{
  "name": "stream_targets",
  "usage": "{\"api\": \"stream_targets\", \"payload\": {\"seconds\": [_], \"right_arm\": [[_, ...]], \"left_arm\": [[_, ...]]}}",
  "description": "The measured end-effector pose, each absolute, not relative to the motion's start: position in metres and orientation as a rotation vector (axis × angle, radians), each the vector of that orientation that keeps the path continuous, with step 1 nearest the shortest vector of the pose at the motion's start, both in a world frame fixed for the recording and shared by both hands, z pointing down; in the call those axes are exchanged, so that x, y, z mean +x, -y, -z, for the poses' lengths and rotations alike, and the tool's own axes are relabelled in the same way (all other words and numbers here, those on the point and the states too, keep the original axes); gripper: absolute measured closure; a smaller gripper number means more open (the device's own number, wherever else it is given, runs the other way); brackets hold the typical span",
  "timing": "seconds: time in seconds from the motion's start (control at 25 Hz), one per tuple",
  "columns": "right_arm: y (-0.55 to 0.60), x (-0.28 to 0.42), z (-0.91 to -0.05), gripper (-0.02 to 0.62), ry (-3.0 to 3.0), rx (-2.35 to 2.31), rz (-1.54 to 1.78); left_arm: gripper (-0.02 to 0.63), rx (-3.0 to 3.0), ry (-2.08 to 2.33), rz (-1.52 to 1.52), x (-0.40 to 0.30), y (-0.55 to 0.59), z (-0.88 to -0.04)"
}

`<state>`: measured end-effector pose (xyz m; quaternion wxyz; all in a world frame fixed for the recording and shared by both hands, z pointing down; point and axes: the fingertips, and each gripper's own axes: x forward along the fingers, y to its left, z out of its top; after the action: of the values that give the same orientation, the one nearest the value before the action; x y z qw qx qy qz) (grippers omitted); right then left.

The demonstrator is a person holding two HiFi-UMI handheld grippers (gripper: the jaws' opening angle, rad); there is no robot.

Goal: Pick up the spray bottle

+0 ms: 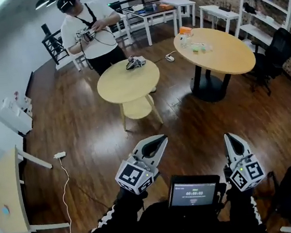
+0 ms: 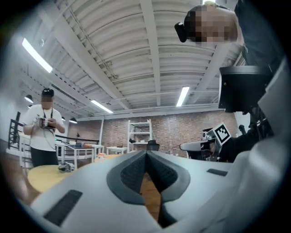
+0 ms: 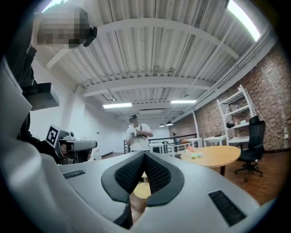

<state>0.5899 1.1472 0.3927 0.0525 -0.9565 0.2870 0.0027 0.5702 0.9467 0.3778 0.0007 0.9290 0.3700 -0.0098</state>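
I cannot make out a spray bottle for certain. Small items, one orange (image 1: 185, 30) and one pale and bottle-like (image 1: 182, 41), stand on the far edge of the large round table (image 1: 227, 54); they are too small to name. My left gripper (image 1: 161, 138) and right gripper (image 1: 228, 138) are held level near the bottom of the head view, far from both tables. In the left gripper view the left gripper (image 2: 146, 153) has its tips together with nothing between them. The right gripper (image 3: 144, 155) looks the same in its own view, shut and empty.
A small round table (image 1: 126, 87) with a lower shelf holds a grey device (image 1: 136, 63). A person in a white shirt (image 1: 91, 28) stands behind it. Between the grippers hangs a screen (image 1: 194, 191). White tables and shelves (image 1: 265, 0) line the back; a black chair (image 1: 276, 51) is at right.
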Motion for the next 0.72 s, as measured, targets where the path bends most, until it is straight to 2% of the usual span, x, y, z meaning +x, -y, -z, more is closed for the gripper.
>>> {"api": "stream_targets", "payload": {"seconds": [0.4,0.56,0.72], "right_arm": [[-0.813,0.66,-0.397,0.58,-1.597,-2.581,0.041],[-0.681,0.67,-0.407,0.58,-1.816,-2.441,0.051],[-0.519,0.637,-0.415,0.58,-2.038,-2.268,0.079]], "left_arm": [[0.592,3.089,-0.298,0.026,0.55,-0.634,-0.386],[0.592,3.087,0.037,0.045,0.511,-0.517,-0.394],[0.592,3.042,0.352,0.04,0.445,-0.38,-0.406]]}}
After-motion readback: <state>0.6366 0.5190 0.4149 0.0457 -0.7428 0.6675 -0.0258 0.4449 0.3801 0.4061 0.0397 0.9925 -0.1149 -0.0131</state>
